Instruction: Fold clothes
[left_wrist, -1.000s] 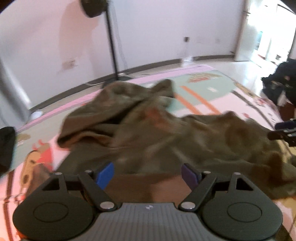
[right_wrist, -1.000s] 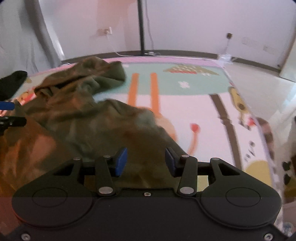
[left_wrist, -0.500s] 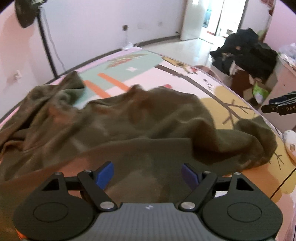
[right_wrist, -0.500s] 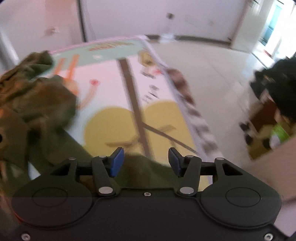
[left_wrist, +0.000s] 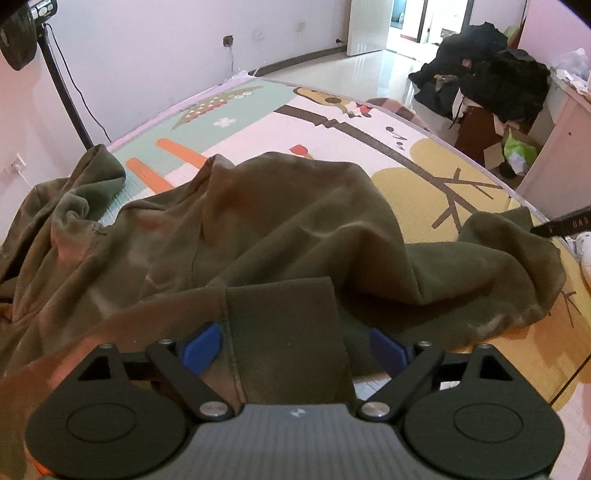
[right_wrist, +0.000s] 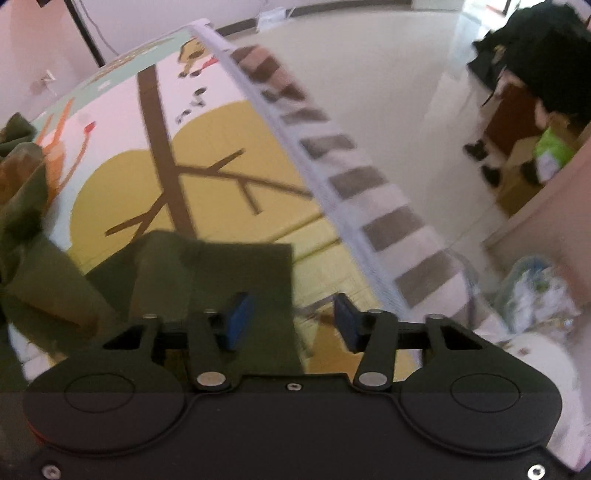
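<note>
An olive green garment (left_wrist: 280, 221) lies crumpled across a colourful play mat (left_wrist: 443, 177). My left gripper (left_wrist: 295, 347) points down at it. Its jaws are opening wide, and a ribbed cuff (left_wrist: 284, 321) lies between the blue pads (left_wrist: 201, 349) without being pressed. In the right wrist view, my right gripper (right_wrist: 291, 321) hovers over a flat end of the garment (right_wrist: 221, 273) near the mat's edge. Its jaws are closing with the cloth's edge between them, and the pads do not press it. A black finger of the right gripper (left_wrist: 561, 227) shows beside the garment's far right end.
A striped border (right_wrist: 354, 184) marks the mat's right edge, with pale floor (right_wrist: 406, 92) beyond it. A heap of dark clothes (left_wrist: 495, 81) sits on boxes at the right. A lamp stand (left_wrist: 62, 85) rises at the back left. A plastic bag (right_wrist: 535, 295) lies near the right gripper.
Both views have swung to the right along the garment. The left gripper now sits over the cuff with wider jaws. The right gripper has reached the mat's edge and its jaws have narrowed.
</note>
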